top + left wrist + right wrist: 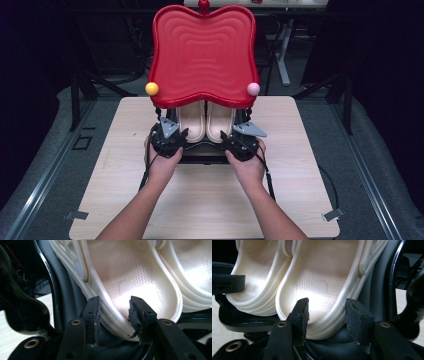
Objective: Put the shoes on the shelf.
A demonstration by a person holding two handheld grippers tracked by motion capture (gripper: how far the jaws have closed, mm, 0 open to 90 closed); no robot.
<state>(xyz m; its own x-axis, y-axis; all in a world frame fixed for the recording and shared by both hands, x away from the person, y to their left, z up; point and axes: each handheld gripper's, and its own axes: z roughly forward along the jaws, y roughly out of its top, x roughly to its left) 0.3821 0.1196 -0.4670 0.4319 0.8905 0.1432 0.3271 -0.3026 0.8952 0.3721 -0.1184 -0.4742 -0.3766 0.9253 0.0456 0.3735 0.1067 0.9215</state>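
Item: pale wooden table [295,200], rounded corners, seen from the high view; we note a person's two forearms entering from 6 o'clock.

Item: large glossy red plastic lid [202,52], wavy-edged and ribbed, raised upright at 12 o'clock of the table. It carries a yellow ball knob [152,88] at its 8 o'clock corner, a pink ball knob [253,89] at its 4 o'clock corner and a red knob [203,4] on top.

Item: black plastic base [244,320] under the lid, holding both shoes.

Item: pair of cream moulded foam clogs, side by side, heels toward the person. Left cream clog [130,277]; right cream clog [322,275]. Dotted footbeds. We can read no brand or writing on either.

Item: left gripper [115,315], held in the left hand [162,162]. Its jaws stand partly open, straddling the left clog's heel rim, one jaw outside the wall and one inside; we cannot tell whether they press it.

Item: right gripper [327,315], held in the right hand [248,167]. Jaws partly open, likewise astride the right clog's heel rim; grip unconfirmed.
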